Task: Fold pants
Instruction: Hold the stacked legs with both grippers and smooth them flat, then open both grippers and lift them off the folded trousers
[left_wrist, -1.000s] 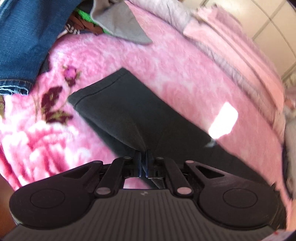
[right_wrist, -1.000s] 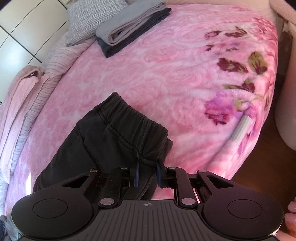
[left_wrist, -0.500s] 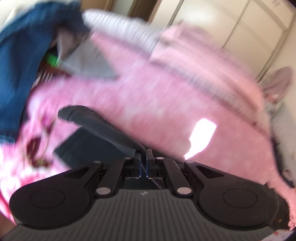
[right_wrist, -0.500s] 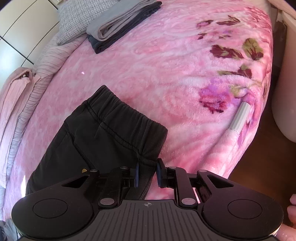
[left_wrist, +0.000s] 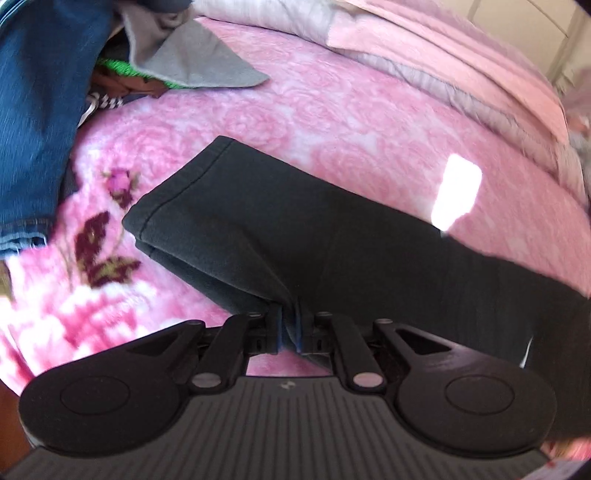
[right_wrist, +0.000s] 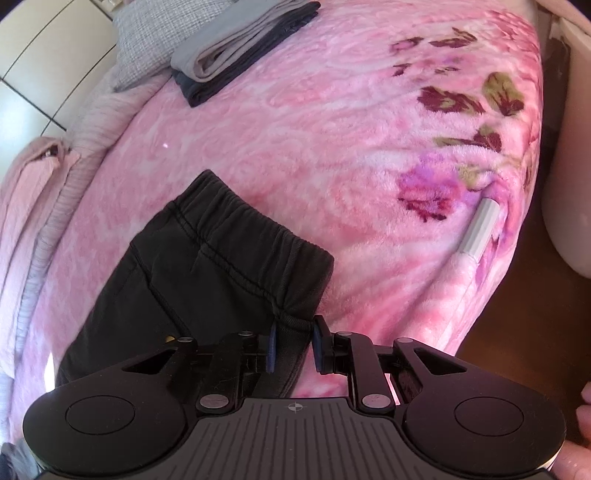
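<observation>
Dark grey pants (left_wrist: 295, 229) lie on a pink flowered blanket (left_wrist: 332, 110). The leg end is doubled over, its hem pointing to the upper left. My left gripper (left_wrist: 290, 332) has a bunched fold of the leg between its pads, and its jaws are opening. In the right wrist view the elastic waistband (right_wrist: 236, 221) of the pants (right_wrist: 177, 295) faces the upper right. My right gripper (right_wrist: 293, 347) has the near waistband corner between its blue pads, and its jaws are opening slightly. Both grippers point steeply down at the bed.
Blue jeans (left_wrist: 33, 110) and a grey garment (left_wrist: 199, 62) are piled at the upper left. A folded grey and dark stack (right_wrist: 240, 48) and a checked pillow (right_wrist: 144, 40) lie at the far end. A white tube (right_wrist: 482, 229) rests at the bed edge, above brown floor (right_wrist: 535, 332).
Half a second ago the left gripper held the leg lifted and swung up; now the leg lies down on the blanket again, doubled over. The right gripper and the waistband have barely moved.
</observation>
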